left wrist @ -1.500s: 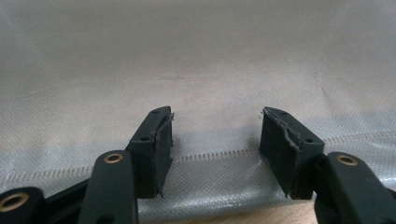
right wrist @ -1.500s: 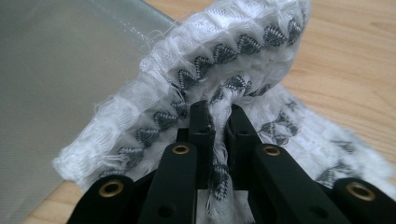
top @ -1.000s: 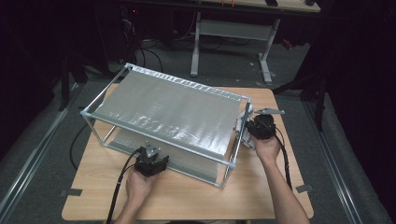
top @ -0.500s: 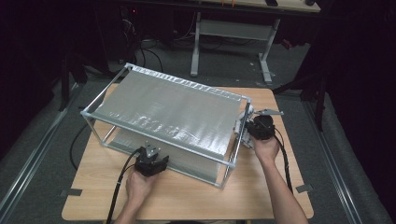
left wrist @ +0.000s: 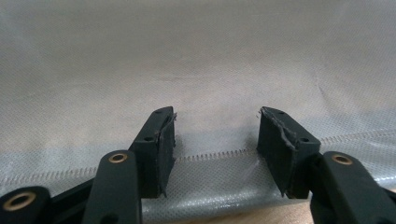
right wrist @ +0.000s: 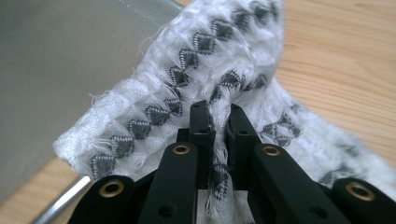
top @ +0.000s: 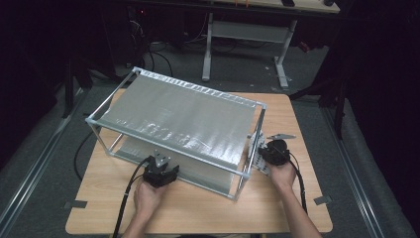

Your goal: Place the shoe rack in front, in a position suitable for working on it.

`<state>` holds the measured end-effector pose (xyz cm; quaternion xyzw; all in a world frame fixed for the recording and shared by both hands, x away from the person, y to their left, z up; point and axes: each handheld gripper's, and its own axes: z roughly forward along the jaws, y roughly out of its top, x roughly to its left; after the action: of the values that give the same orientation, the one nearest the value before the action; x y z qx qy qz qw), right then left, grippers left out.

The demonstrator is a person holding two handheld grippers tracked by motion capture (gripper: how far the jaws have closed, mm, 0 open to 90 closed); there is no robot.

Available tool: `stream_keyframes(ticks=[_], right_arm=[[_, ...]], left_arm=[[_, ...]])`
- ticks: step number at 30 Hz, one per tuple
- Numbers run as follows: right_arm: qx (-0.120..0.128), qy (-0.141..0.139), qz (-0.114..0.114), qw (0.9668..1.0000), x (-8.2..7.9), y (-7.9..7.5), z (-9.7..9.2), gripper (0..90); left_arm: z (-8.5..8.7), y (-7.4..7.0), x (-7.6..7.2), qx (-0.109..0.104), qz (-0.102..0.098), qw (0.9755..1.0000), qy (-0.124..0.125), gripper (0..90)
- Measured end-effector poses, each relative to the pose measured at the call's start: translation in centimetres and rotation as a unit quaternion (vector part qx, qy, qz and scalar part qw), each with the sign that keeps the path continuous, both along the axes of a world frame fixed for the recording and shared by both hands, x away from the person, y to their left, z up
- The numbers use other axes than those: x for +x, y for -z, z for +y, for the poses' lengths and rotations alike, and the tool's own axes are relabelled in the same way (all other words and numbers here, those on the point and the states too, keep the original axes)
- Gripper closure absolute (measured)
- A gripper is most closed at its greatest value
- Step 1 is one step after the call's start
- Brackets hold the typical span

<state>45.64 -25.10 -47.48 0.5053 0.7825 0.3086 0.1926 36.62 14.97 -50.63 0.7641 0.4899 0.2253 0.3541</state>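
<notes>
A metal frame (top: 247, 173) covered with grey mesh fabric (top: 178, 116) stands on the wooden table (top: 277, 213). My left gripper (top: 161, 167) is at the frame's near side, low by the table. Its jaws stand open (left wrist: 215, 126), facing the grey fabric (left wrist: 196, 56) with nothing between them. My right gripper (top: 270, 151) is at the frame's right end, shut on a white cloth with dark diamond patterns (right wrist: 196, 60). A fold of that cloth is pinched between the jaws (right wrist: 219, 116). The cloth (top: 256, 148) hangs beside the frame's corner post.
The frame takes up most of the table; bare wood (right wrist: 327, 56) lies to the right of the cloth. A frame bar (right wrist: 60, 205) runs just under the cloth. Cables trail from both grippers toward the person. A desk stand (top: 247, 34) is on the floor behind.
My right gripper has come down and toward the person with the cloth still held. The left gripper has stayed where it was.
</notes>
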Motion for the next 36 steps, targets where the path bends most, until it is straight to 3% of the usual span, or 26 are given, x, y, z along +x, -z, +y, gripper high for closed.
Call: stream_keyframes(ticks=[4, 7, 9, 12, 15, 18, 21, 26, 28, 32, 34, 36], right_arm=[[-0.013, 0.010, -0.010, 0.9998, -1.3, -0.8, -1.8, 83.7], [-0.015, 0.026, -0.021, 0.9993, -2.3, -1.4, -3.4, 83.6], [-0.020, 0.042, -0.025, 0.9986, -3.0, -1.7, -4.6, 83.4], [-0.007, 0.064, -0.017, 0.9978, -3.7, -1.5, -6.0, 82.2], [-0.035, 0.070, -0.012, 0.9968, -4.0, -0.9, -6.3, 82.2], [-0.032, 0.084, -0.013, 0.9959, -4.2, -0.6, -7.0, 82.2], [-0.048, 0.083, -0.009, 0.9953, -4.1, -0.2, -7.2, 80.5], [-0.044, 0.077, -0.003, 0.9961, -4.2, 0.9, -7.0, 70.7], [-0.037, 0.075, -0.008, 0.9965, -4.3, 0.6, -7.0, 64.7], [-0.008, 0.075, -0.043, 0.9962, -4.9, -0.8, -7.1, 53.0], [0.002, 0.073, -0.065, 0.9953, -5.1, -1.4, -7.1, 50.6], [0.003, 0.070, -0.067, 0.9953, -5.1, -1.8, -7.1, 50.0]], left_arm=[[-0.1, 0.0, 0.0, 0.002, -0.002, 1.0000, 0.000, 46.4], [-0.4, 0.0, -0.2, 0.019, -0.013, 0.9997, -0.001, 46.8], [-0.4, 0.0, -0.2, 0.015, -0.010, 0.9998, -0.003, 46.7], [-0.2, -0.1, -0.1, 0.009, -0.004, 0.9999, -0.001, 46.4], [-0.2, 0.0, -0.1, 0.012, -0.007, 0.9999, 0.003, 47.5], [-0.3, -0.1, -0.1, 0.017, -0.008, 0.9998, 0.006, 48.4], [-0.2, -0.1, 0.0, 0.010, -0.004, 0.9999, 0.006, 48.4], [0.0, -0.1, 0.0, 0.002, 0.003, 1.0000, 0.006, 48.2], [0.0, -0.1, 0.0, 0.002, 0.003, 1.0000, 0.006, 48.2], [0.1, -0.1, 0.0, 0.001, 0.002, 1.0000, 0.006, 48.1], [0.1, 0.0, 0.0, 0.000, 0.001, 1.0000, 0.006, 48.2], [0.1, 0.0, 0.0, 0.000, 0.001, 1.0000, 0.006, 48.2]])
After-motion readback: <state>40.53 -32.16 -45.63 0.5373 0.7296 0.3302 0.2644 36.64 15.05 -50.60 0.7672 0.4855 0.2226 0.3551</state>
